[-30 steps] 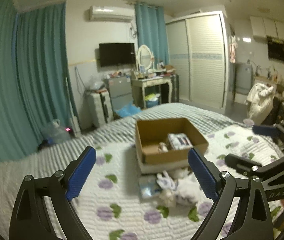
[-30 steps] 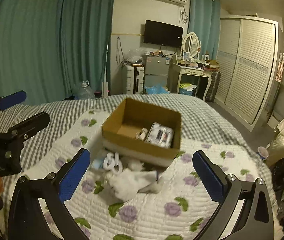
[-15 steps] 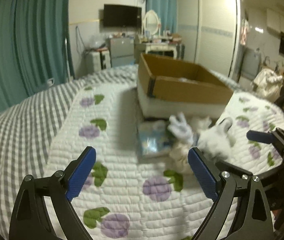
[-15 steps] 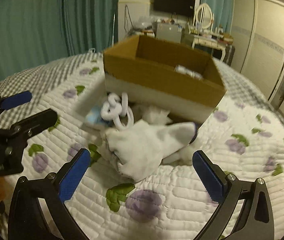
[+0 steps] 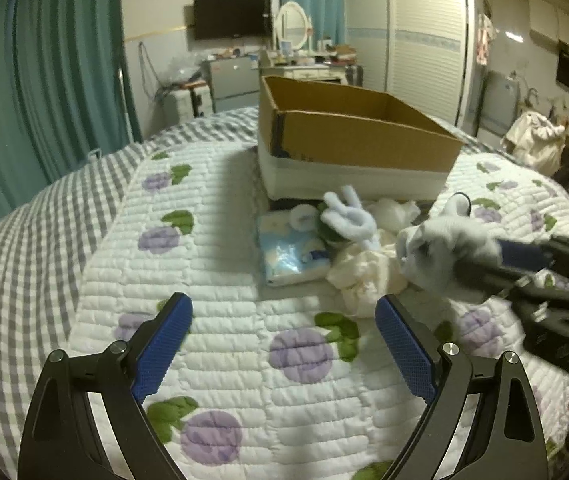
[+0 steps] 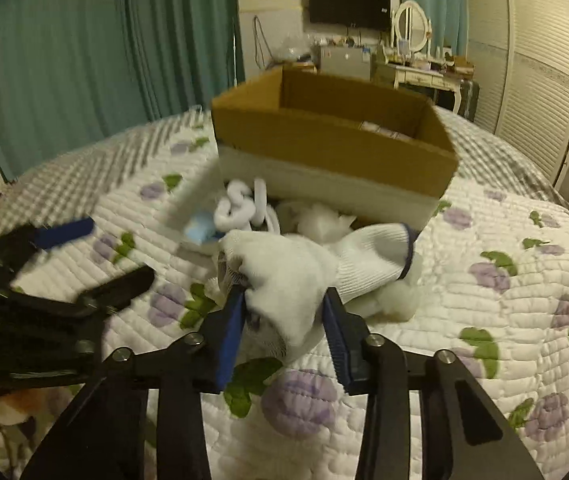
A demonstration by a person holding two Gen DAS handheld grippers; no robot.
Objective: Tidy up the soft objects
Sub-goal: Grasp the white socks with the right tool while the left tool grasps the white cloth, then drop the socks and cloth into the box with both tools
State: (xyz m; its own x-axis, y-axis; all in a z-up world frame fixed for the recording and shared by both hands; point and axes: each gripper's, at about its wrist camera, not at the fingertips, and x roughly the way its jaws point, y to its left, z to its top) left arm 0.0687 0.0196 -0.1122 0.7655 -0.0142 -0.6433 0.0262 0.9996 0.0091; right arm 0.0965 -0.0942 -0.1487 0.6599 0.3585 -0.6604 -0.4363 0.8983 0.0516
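Right gripper (image 6: 284, 312) has just clamped down on the white sock (image 6: 324, 264); half a second ago its jaws were spread wide above the pile. The sock sits in the heap on the bed (image 6: 504, 320), right in front of the cardboard box (image 6: 324, 136). Left gripper (image 5: 284, 320) hangs wide, holding nothing. Looks like the box is next.

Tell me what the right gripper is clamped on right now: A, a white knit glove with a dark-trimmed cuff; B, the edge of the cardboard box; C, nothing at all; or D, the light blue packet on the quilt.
A: in the right wrist view the right gripper has its blue pads pressed into the white knit glove, which bunches between them in front of the cardboard box.
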